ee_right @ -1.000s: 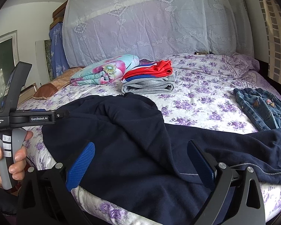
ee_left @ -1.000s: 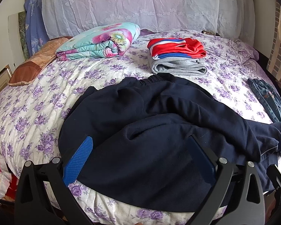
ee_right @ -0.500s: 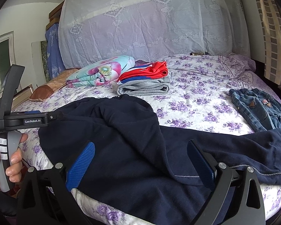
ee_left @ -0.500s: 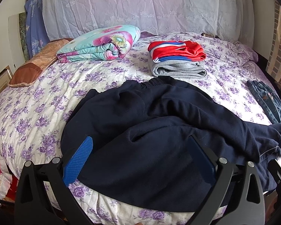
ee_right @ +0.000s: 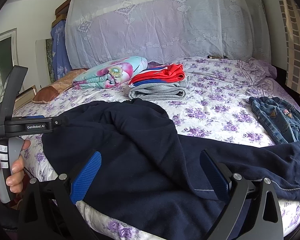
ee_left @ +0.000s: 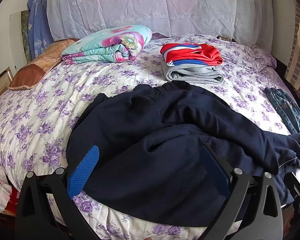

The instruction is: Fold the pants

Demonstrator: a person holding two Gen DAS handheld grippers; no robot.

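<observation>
Dark navy pants (ee_left: 160,132) lie crumpled on the near side of the bed, waistband toward the folded stack, one leg trailing right. The same navy pants (ee_right: 142,152) fill the lower half of the right wrist view. My left gripper (ee_left: 150,168) hovers open over the near edge of the pants, its blue pads wide apart and holding nothing. My right gripper (ee_right: 152,172) is also open above the cloth near the bed's front edge. The left gripper's body (ee_right: 24,127) shows at the left of the right wrist view, with a hand (ee_right: 8,170) on its grey handle.
A bed with a purple-flowered sheet (ee_left: 50,100) carries a folded floral quilt (ee_left: 110,46), a stack of folded red-blue and grey clothes (ee_left: 192,64), and blue jeans (ee_right: 280,118) at the right. A brown pillow (ee_left: 36,70) lies at the left, lace curtain behind.
Both grippers have drawn back and up slightly from the bed, so the pants sit a little lower in each view. The pants have not moved.
</observation>
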